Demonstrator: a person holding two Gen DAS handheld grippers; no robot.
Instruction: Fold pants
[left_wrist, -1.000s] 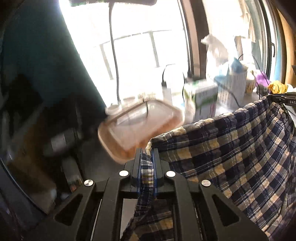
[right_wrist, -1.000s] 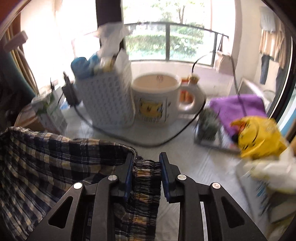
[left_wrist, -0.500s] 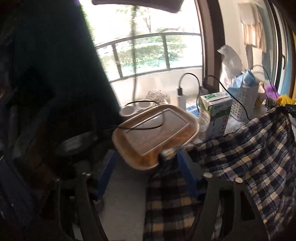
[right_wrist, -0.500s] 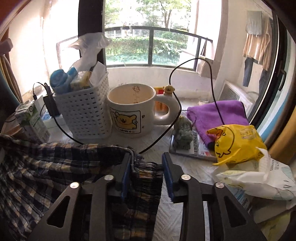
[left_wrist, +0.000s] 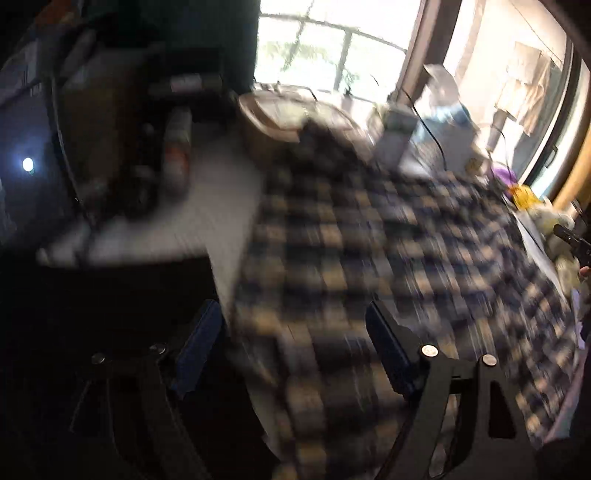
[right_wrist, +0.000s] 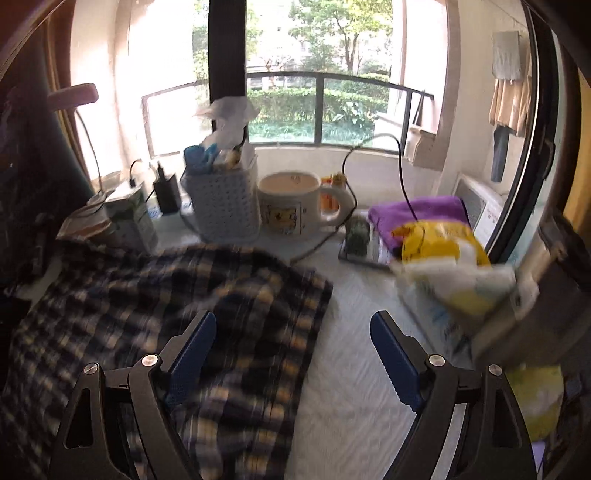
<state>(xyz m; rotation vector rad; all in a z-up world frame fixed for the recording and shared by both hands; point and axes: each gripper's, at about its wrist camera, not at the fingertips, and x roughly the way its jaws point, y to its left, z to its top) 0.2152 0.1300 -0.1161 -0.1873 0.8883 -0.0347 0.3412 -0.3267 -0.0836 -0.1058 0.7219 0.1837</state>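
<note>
Pants (right_wrist: 177, 302) flat on table (right_wrist: 354, 369) | left claw (left_wrist: 291, 343) spread above them | right claw (right_wrist: 293, 343) spread over their edge

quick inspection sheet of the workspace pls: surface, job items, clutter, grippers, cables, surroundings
Surface: white table, bare strip right of the cloth.
Job's things: navy and yellow plaid pants lying spread on the table, blurred by motion, not held.
Clutter: white perforated basket, large cream cartoon mug, green and white carton, purple towel, yellow snack bag, brown lidded tray.
Grippers: left gripper open over the pants; right gripper open, left finger over the cloth edge.
Cables: black cable looping over the purple towel; black charger by the basket.
Surroundings: window with railing, greenery outside.
</note>
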